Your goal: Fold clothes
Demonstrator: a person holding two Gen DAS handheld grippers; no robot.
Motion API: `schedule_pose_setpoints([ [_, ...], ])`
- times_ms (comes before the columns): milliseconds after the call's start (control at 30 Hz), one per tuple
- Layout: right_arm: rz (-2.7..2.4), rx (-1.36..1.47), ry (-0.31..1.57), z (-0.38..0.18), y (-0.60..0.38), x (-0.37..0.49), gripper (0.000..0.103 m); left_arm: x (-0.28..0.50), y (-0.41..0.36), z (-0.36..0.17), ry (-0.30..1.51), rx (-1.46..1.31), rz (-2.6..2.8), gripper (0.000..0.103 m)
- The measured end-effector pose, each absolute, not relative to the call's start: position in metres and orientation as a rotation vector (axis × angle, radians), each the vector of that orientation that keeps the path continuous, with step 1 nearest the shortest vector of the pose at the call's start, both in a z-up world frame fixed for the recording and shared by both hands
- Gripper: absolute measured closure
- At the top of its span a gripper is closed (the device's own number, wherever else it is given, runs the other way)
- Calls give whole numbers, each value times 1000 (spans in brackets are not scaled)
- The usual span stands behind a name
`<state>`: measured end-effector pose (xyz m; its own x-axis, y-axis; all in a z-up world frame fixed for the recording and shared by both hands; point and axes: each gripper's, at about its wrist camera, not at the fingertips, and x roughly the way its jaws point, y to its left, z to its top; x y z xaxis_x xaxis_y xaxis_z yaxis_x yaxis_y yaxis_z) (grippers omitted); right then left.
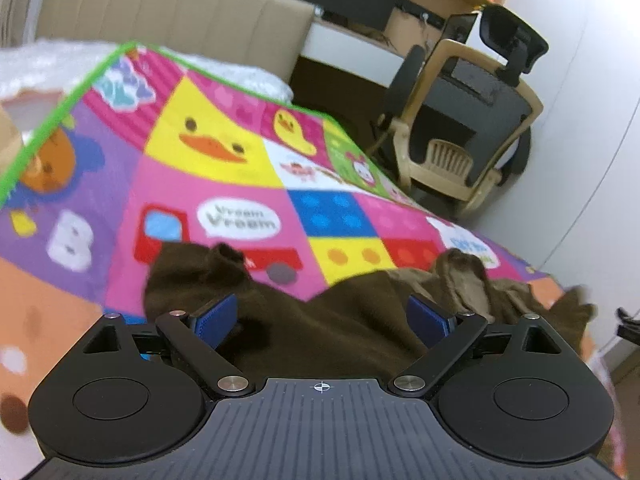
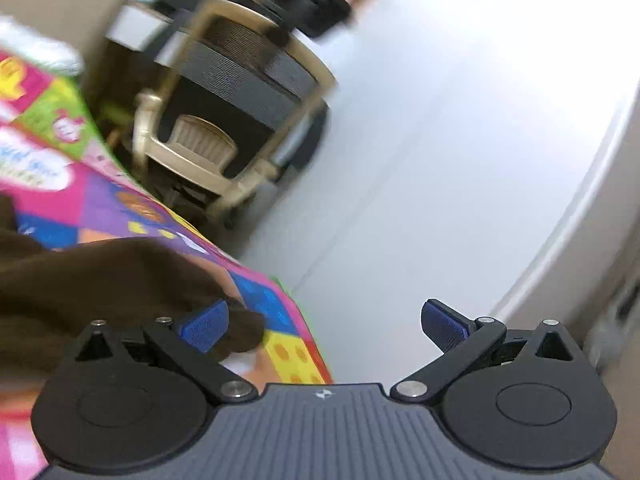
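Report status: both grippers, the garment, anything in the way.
Left gripper open, low over the brown garment. Right gripper open at the mat's edge, nothing gripped. Garment crumpled, unfolded. Nothing in the way.

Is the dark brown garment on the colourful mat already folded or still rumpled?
Still rumpled: the dark brown fabric garment lies bunched in uneven humps on the colourful patchwork play mat, with no flat, squared edges.

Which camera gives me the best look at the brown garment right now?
The left wrist view. There the brown garment spreads across the colourful mat, with its bunched folds showing ahead of the open left claw. The right wrist view catches only a blurred edge of it beside the open right claw.
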<state>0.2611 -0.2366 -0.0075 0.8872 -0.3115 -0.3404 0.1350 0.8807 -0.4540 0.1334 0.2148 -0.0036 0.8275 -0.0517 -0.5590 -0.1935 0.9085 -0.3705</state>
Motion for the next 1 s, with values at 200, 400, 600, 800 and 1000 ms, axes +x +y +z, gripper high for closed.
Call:
schedule_pose_setpoints([
  [200, 242, 168, 593, 16, -243, 264, 0, 169, 204, -4, 663, -707, -223, 7],
  [400, 612, 526, 808, -3, -177, 306, 0, 223, 171, -22, 740, -865, -390, 6],
  [600, 592, 544, 1015, -41, -123, 358, 0, 238, 177, -45, 755, -873, -284, 6],
  [800, 660, 831, 915, -56, -120, 387, 0, 228, 205, -50, 727, -891, -252, 6],
  [1000, 579, 816, 759, -54, -128, 392, 0, 223, 211, -47, 732, -829, -206, 5],
])
